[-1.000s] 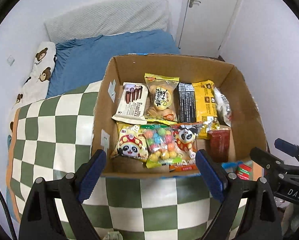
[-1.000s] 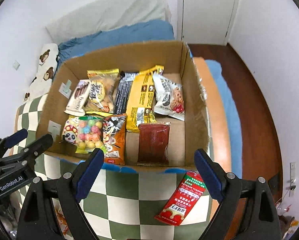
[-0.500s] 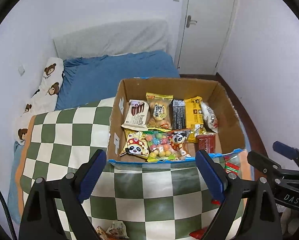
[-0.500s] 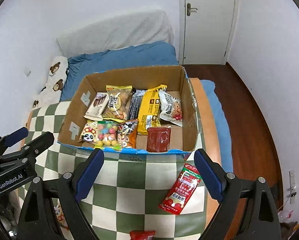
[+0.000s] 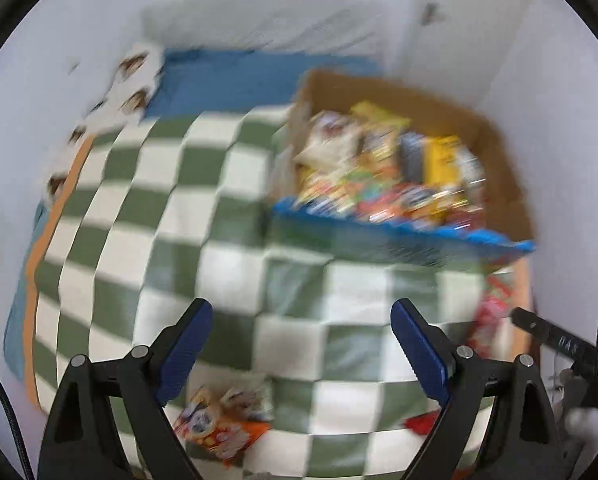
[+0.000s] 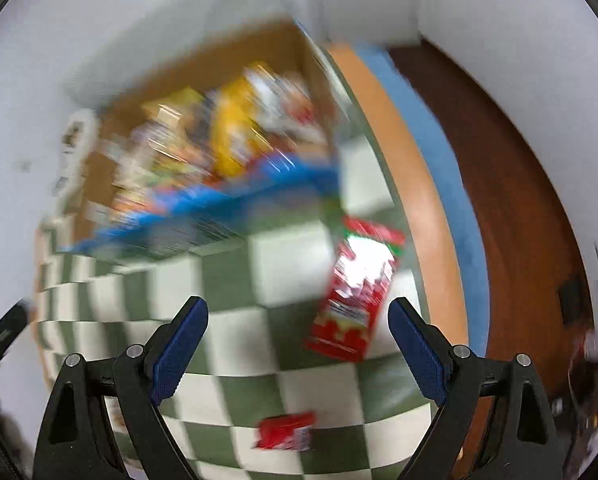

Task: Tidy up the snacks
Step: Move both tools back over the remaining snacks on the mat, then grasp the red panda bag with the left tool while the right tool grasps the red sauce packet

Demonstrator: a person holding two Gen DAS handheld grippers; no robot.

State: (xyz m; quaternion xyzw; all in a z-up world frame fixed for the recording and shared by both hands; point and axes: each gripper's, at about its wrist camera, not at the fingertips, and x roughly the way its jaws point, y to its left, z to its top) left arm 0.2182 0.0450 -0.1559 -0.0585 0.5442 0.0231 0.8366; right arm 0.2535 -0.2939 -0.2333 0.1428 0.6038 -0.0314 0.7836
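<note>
Both views are motion-blurred. A cardboard box (image 5: 495,152) holding several snack packets sits on the green-and-white checked blanket (image 5: 227,280); it also shows in the right wrist view (image 6: 235,56). My left gripper (image 5: 301,356) is open and empty, above the blanket in front of the box. An orange-and-white snack packet (image 5: 219,428) lies just below it. My right gripper (image 6: 297,354) is open and empty. A long red packet (image 6: 357,284) lies on the blanket just ahead of its right finger, and a small red packet (image 6: 285,432) lies between its fingers, lower down.
A blue bed (image 5: 239,80) with a bear-print pillow (image 5: 135,76) lies behind the blanket. The bed's orange edge (image 6: 415,184) and brown floor (image 6: 519,200) run along the right. The other gripper (image 5: 559,344) shows at the left view's right edge.
Both grippers have pulled back from the box and swung, left toward the left, right toward the right. Loose packets on the blanket now appear close in front. Both stayed open.
</note>
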